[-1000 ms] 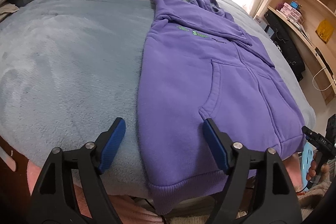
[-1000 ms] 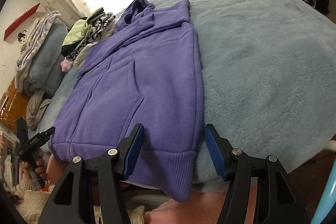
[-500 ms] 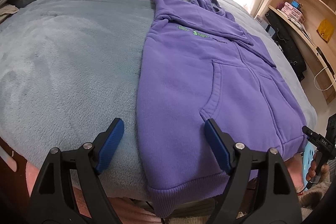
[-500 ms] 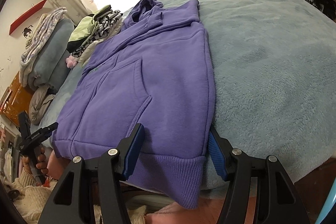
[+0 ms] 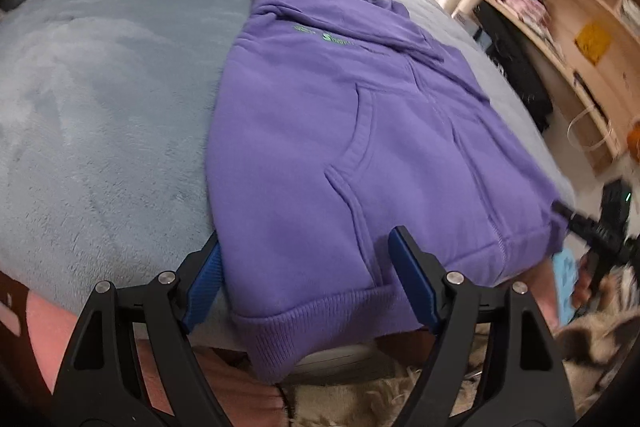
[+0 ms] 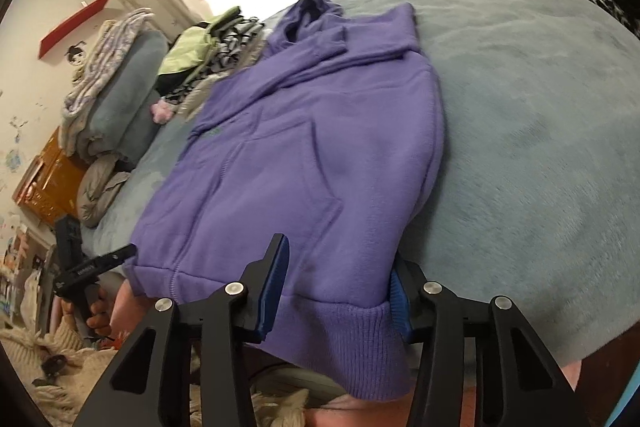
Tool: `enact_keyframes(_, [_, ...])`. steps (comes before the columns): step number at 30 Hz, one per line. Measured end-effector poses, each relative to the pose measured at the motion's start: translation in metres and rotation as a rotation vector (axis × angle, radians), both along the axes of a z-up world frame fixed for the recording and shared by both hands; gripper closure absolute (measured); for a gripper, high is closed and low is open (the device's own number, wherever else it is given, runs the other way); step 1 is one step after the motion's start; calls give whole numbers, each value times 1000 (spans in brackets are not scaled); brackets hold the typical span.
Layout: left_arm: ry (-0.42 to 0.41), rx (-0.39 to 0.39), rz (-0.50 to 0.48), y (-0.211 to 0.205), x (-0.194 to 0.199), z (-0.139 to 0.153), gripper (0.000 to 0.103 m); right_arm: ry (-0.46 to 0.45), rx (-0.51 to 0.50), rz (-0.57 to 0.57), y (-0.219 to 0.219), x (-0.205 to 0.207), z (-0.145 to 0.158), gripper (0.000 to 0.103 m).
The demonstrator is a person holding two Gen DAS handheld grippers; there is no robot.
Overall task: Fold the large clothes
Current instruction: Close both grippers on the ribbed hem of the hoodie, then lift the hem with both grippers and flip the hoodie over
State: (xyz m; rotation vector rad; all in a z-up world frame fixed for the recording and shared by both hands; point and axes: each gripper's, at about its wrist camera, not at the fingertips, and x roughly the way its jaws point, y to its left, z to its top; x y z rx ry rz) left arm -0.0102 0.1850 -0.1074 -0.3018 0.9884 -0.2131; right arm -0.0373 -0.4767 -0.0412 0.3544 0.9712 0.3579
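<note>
Purple hoodie (image 5: 360,131) lying flat on the grey-blue bedspread (image 5: 100,99), hem overhanging the near edge. Left gripper (image 5: 308,283) spread wide astride one hem corner; right gripper (image 6: 340,291) closing around the other, pads not yet pressing.

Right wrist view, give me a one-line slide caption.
Right gripper closing around the ribbed hem corner of a purple hoodie laid flat on a grey-blue blanket.

Both grippers now straddle the ribbed hem corners of the purple fleece hoodie (image 5: 360,131); the right gripper (image 6: 340,291) jaws are closing around theirs.
</note>
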Motion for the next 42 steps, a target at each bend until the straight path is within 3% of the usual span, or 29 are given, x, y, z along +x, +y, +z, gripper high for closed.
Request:
enact_keyframes(8, [1, -44, 8, 4, 2, -8, 23, 41, 32, -3, -3, 7, -22, 57])
enact_keyframes(11, [-4, -77, 5, 4, 3, -11, 15, 45, 56, -14, -4, 11, -32, 57])
enact_keyframes(13, [-10, -90, -10, -1, 8, -13, 3, 44, 76, -22, -4, 16, -35, 57])
enact_keyframes(16, [-39, -62, -18, -12, 14, -14, 2, 43, 96, -33, -1, 22, -39, 57])
enact_keyframes(18, [-56, -52, -19, -19, 19, -13, 3, 43, 97, -39, 3, 25, -40, 68])
enact_keyframes(20, [-70, -58, -10, -23, 24, -8, 16, 46, 121, -47, 4, 29, -41, 79])
enact_keyframes(22, [-72, -61, 2, -26, 29, -4, 65, 37, 122, -53, 7, 30, -37, 86])
enact_keyframes(23, [-67, -80, 16, -26, 32, -3, 71, 31, 109, -55, 10, 29, -34, 88])
enact_keyframes(24, [-76, -104, 50, -23, 32, -1, 91, 22, 100, -54, 12, 29, -31, 89])
enact_keyframes(27, [-89, -185, 120, -15, 30, 5, 92, -34, 108, -53, 13, 23, -12, 91])
enact_keyframes(36, [-218, -159, 78, -22, -5, 66, 93, -144, 119, -1, 22, -2, 54, 92])
enact_keyframes(42, [-224, -186, 35, -11, -43, 106, 93, -105, 62, 74, 20, -25, 86, 92])
